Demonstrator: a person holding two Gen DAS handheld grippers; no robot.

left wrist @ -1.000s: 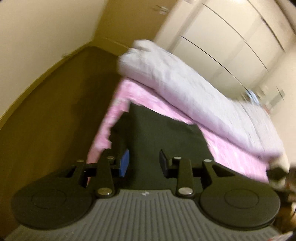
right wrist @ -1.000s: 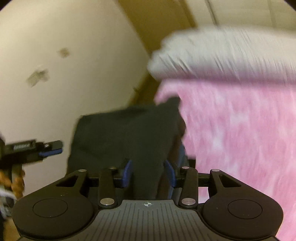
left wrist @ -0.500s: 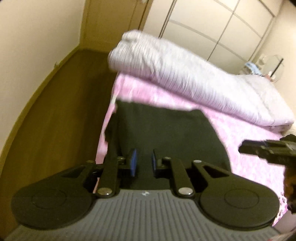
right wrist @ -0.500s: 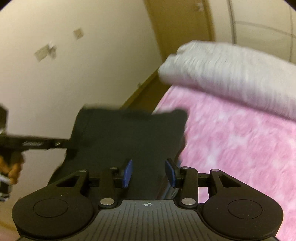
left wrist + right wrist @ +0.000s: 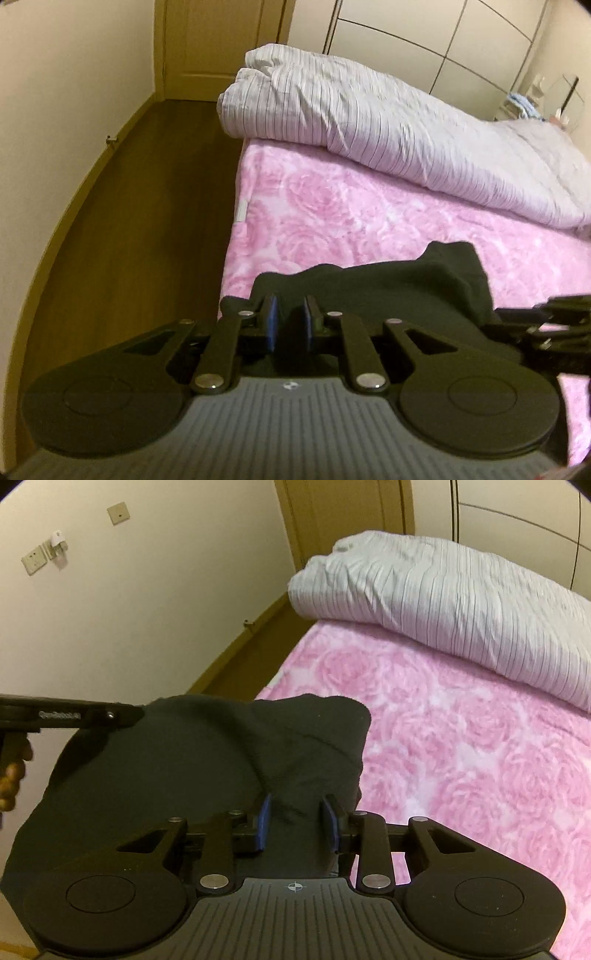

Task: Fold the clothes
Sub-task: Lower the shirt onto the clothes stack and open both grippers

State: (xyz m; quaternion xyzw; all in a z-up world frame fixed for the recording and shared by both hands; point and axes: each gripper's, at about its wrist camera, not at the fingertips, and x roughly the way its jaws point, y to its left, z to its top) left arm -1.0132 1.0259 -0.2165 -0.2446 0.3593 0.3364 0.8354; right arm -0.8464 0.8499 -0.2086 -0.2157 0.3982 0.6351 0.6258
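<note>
Holding a fold of the black garment (image 5: 388, 291) between its blue pads, the left gripper (image 5: 289, 321) has its jaws narrow and the cloth bunches up between them. The right gripper (image 5: 297, 821) is closing its jaws, with black cloth between the pads; if they already press it I cannot tell. The garment hangs between both tools at the near corner of the bed, above the pink flowered blanket (image 5: 461, 746). A striped grey duvet (image 5: 388, 122) lies rolled along the far side. Left of the bed is the brown floor (image 5: 140, 221).
</note>
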